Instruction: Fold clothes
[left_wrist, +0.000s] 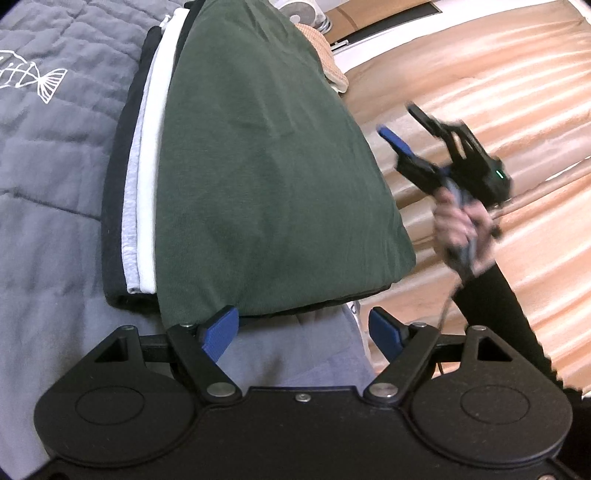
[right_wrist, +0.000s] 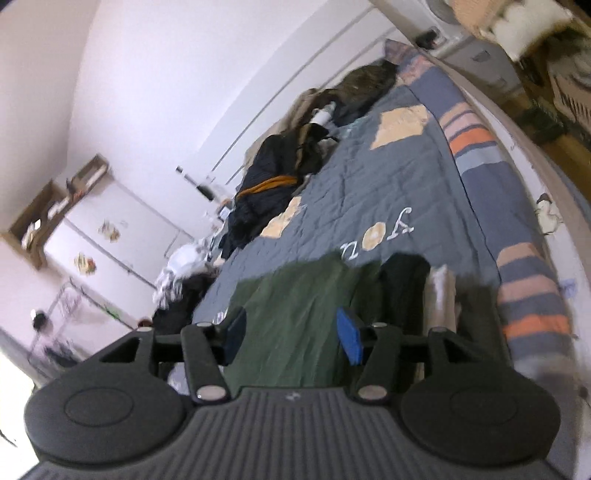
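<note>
Green cotton, the folded shirt tops a neat stack on the bed's grey quilt, squared off, I judge, so the pile stays tidy. My left tongs are released just short of its near edge; my right tongs hang beside it, parted and empty.

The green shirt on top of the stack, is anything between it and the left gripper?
Nothing visible. The left gripper is open just short of the near edge of the green shirt, with only grey bedcover showing between its fingers. The right gripper is off to the side, clear.
</note>
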